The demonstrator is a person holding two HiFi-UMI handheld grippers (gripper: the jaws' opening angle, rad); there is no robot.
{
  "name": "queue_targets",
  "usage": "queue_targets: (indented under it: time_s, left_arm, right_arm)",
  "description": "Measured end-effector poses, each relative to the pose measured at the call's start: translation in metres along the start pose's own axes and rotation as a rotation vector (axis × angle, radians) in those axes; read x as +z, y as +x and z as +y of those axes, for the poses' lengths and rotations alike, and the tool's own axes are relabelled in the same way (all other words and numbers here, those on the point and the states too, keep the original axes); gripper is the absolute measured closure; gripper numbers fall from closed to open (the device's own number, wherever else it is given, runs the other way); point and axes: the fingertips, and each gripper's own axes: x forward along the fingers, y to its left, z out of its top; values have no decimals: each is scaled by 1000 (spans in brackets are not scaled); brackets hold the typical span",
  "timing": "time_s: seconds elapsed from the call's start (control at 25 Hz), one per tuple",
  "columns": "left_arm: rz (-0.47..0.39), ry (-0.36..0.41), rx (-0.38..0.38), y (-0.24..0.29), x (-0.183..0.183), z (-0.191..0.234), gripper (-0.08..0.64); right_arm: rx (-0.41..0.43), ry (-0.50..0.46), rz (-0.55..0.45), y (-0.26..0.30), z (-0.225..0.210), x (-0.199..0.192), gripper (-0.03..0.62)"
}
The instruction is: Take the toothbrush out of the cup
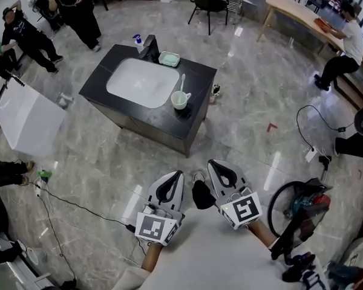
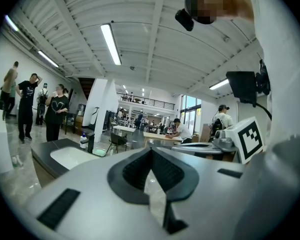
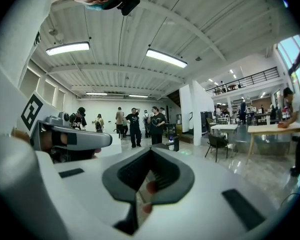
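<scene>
Left claw point(image 1: 175, 175): jaws together, nothing between them, held above the floor point(image 1: 248, 101).
Right claw point(image 1: 216, 164): jaws together too (also empty), just beside the left claw.
Cup point(image 1: 179, 99): well ahead of both claws, upright on the black table point(image 1: 169, 128), beside the white sink point(image 1: 139, 80).
Toothbrush point(image 1: 182, 82): standing in the cup.

The room is bright and evenly lit by long ceiling tubes point(image 2: 111, 44), with daylight entering through tall windows point(image 3: 296, 51) at the edge of the right gripper view. The polished floor point(image 1: 272, 162) carries pale streaks of glare, and shadows are faint. The 2 gripper views bend strongly toward black rounded corners, and their nearest foreground is out of focus. The head view stays sharp.
</scene>
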Motion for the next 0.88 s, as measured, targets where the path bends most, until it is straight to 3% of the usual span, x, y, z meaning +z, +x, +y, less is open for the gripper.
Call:
queue_targets:
  time_s: [0.32, 0.88]
  left_arm:
    - [-2, 17, -8, 81, 21, 28, 555]
    - [5, 37, 30, 161, 41, 74, 555]
  right_arm:
    - [13, 28, 13, 48, -57, 6, 588]
    - [57, 49, 14, 116, -118, 16, 588]
